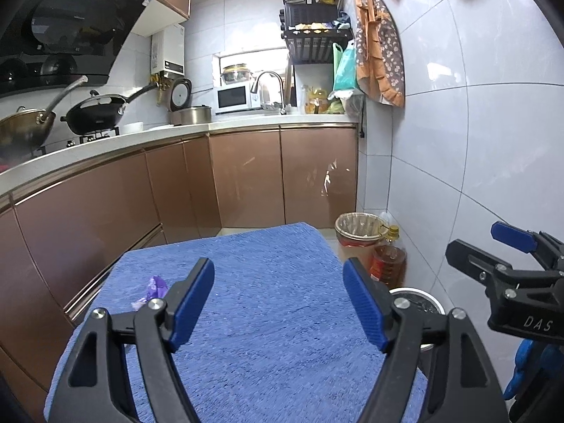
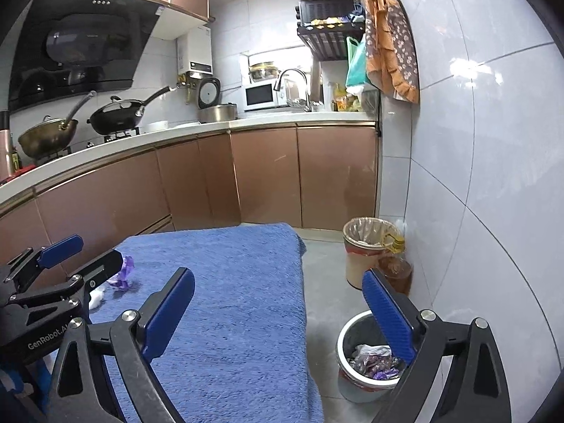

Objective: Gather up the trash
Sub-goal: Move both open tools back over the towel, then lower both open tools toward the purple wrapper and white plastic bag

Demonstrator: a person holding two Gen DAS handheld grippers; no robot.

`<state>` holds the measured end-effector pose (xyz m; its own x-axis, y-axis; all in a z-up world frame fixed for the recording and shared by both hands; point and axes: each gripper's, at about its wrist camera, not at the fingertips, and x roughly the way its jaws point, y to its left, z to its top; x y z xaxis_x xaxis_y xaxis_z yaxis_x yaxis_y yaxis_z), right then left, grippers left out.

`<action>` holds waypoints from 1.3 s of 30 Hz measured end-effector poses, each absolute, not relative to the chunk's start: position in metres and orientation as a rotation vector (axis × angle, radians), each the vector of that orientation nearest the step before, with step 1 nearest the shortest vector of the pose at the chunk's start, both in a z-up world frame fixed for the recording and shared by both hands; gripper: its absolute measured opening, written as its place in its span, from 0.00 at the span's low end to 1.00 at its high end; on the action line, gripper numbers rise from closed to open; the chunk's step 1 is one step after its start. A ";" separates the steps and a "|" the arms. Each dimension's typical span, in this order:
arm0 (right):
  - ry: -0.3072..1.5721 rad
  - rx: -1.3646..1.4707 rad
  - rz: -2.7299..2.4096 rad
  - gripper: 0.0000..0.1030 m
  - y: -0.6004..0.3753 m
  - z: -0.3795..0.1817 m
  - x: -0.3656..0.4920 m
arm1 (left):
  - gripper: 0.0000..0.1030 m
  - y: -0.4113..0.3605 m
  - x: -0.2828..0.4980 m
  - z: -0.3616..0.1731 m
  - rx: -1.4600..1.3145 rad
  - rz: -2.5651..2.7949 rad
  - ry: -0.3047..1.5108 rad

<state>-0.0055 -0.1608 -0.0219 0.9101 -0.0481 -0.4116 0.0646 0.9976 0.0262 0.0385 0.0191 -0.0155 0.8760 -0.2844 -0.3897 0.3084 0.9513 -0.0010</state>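
Left wrist view
- Left gripper (image 1: 278, 303): seen at the lower centre, jaws spread wide, nothing held between the blue pads; only the blue cloth is seen through the gap.
- Blue cloth (image 1: 268, 282): spread over a raised surface; its far edge lies at mid-frame, its right edge drops off beside the bins.
- Purple wrapper (image 1: 155, 287): lying on the cloth at lower left, just beside the left finger, not touched by it.
- Right gripper (image 1: 493, 246): seen at the right edge, jaws apart, nothing in them.
- Open room: bare cloth ahead of the pads up to the far edge.

Right wrist view
- Right gripper (image 2: 282, 317): jaws wide apart and empty; the left pad is over the cloth, the right pad over the bin.
- Grey bin (image 2: 343, 338): on the floor at lower right, near the cloth's right edge; crumpled wrappers are seen inside.
- Lined bin (image 2: 363, 246): further back against the tiled wall, an oil bottle (image 2: 396, 264) touching it.
- Purple wrapper (image 2: 125, 271): on the cloth at left, near the left gripper (image 2: 83, 250).
- White scrap (image 2: 97, 298): on the cloth just below that gripper.
- Open room: a strip of grey floor between cloth edge and wall.
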 end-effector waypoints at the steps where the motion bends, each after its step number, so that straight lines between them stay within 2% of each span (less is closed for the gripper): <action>1: 0.417 0.039 -0.053 0.93 -0.160 -0.020 -0.008 | 0.72 0.020 0.034 -0.014 0.063 -0.304 0.391; 14: 0.365 0.022 -0.019 0.94 -0.146 0.000 -0.034 | 0.72 0.041 -0.001 -0.001 0.065 -0.255 0.335; 25: 0.356 0.004 0.048 0.94 -0.110 0.014 -0.031 | 0.72 0.093 -0.017 0.003 0.011 -0.194 0.287; 32: 0.378 -0.028 0.075 0.94 -0.074 0.016 -0.012 | 0.73 0.138 -0.010 -0.009 -0.034 -0.150 0.288; 39: 0.464 -0.086 0.122 0.94 -0.035 -0.006 0.024 | 0.73 0.177 0.018 -0.037 -0.067 -0.108 0.351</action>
